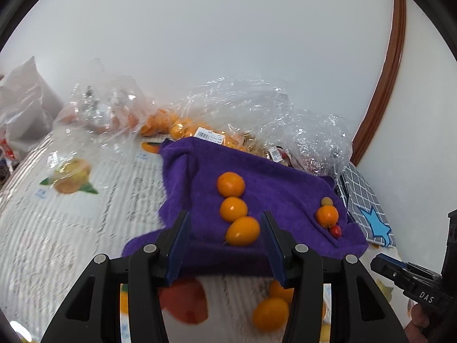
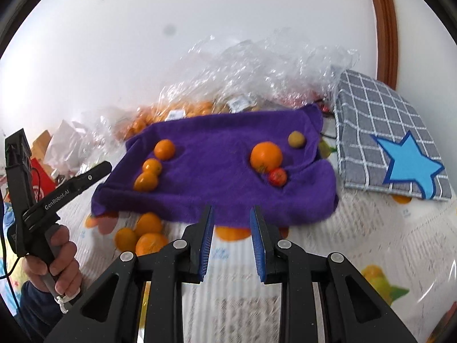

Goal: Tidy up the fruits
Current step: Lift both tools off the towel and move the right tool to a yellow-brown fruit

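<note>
We are working over a worktop (image 2: 371, 240) covered with a fruit-print sheet, where a purple towel (image 2: 217, 177) is carrying the sorted fruits. Three small oranges (image 1: 233, 208) are lying in a touching row at the towel's 9 o'clock side; a larger orange (image 2: 266, 156), a small red fruit (image 2: 277, 176) touching it and a greenish fruit (image 2: 296, 139) just beside it are sitting toward 3 o'clock. The left claw (image 1: 225, 245) is standing part open and empty, just short of the nearest small orange. The right claw (image 2: 232, 240) is showing a gap with nothing between the pads, yet is standing about as closed as it gets. We are judging the fruits light, round, prone to rolling and bruisable: grip across the widest girth, gently.
</note>
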Available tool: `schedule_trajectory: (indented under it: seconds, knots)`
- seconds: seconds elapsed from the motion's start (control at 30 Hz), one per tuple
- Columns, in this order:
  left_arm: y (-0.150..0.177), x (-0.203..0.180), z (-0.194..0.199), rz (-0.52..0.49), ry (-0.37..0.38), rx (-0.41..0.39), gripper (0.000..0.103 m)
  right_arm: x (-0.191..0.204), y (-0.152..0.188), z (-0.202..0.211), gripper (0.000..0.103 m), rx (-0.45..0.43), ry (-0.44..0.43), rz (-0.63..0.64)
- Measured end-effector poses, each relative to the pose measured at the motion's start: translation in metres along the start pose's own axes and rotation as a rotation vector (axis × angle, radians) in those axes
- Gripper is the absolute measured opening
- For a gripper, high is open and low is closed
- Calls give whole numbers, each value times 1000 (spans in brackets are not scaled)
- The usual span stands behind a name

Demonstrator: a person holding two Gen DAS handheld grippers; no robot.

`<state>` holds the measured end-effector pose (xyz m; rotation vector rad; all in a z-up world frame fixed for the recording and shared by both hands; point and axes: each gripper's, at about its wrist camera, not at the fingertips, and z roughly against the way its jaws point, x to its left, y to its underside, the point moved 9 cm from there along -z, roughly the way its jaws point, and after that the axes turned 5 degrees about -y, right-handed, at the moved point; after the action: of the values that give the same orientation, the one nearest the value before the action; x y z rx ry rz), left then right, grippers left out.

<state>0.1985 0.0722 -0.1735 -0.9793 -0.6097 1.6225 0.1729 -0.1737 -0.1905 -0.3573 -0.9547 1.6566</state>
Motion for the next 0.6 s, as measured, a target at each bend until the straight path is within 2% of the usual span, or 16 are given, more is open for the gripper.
schedule_trajectory:
  seconds: [0.3, 0.6]
  knots:
    - [11, 15, 25, -7, -24, -3, 48, 26, 30, 6, 35, 43, -44, 13]
    - [6, 30, 27, 32, -42, -1, 51, 49, 56, -7, 37, 104, -83, 39]
